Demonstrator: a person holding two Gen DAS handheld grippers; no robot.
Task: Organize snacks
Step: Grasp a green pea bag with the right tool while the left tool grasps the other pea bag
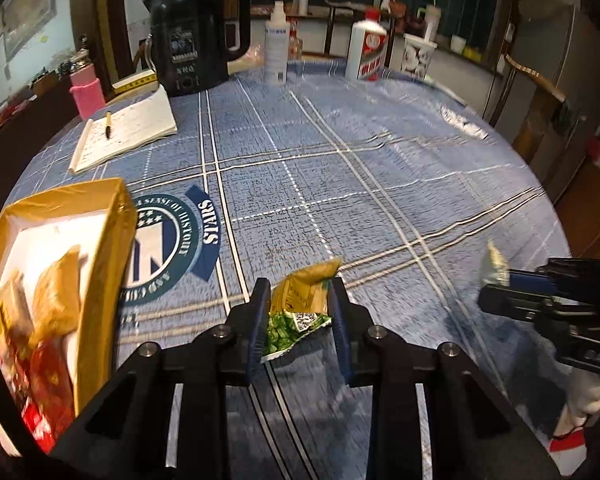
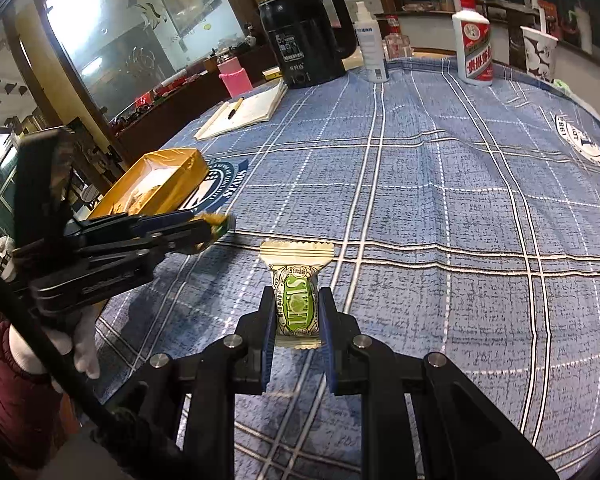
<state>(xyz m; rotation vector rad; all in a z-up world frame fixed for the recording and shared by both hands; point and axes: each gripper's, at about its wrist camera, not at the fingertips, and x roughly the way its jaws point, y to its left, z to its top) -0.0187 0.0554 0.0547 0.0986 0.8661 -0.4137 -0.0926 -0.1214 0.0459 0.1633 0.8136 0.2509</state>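
Left wrist view: the left hand-held gripper (image 1: 299, 312) pinches a yellow-green snack packet (image 1: 300, 308) over the surface (image 1: 380, 184), the gold box (image 1: 100, 240) to its left.

Right wrist view: the right hand-held gripper (image 2: 298, 312) clamps a white-green candy packet (image 2: 296, 300), the box (image 2: 180, 176) beyond to its left.

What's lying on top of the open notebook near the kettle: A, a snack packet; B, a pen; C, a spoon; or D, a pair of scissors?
B: a dark pen lies across the page of the open notebook, beside the black kettle.
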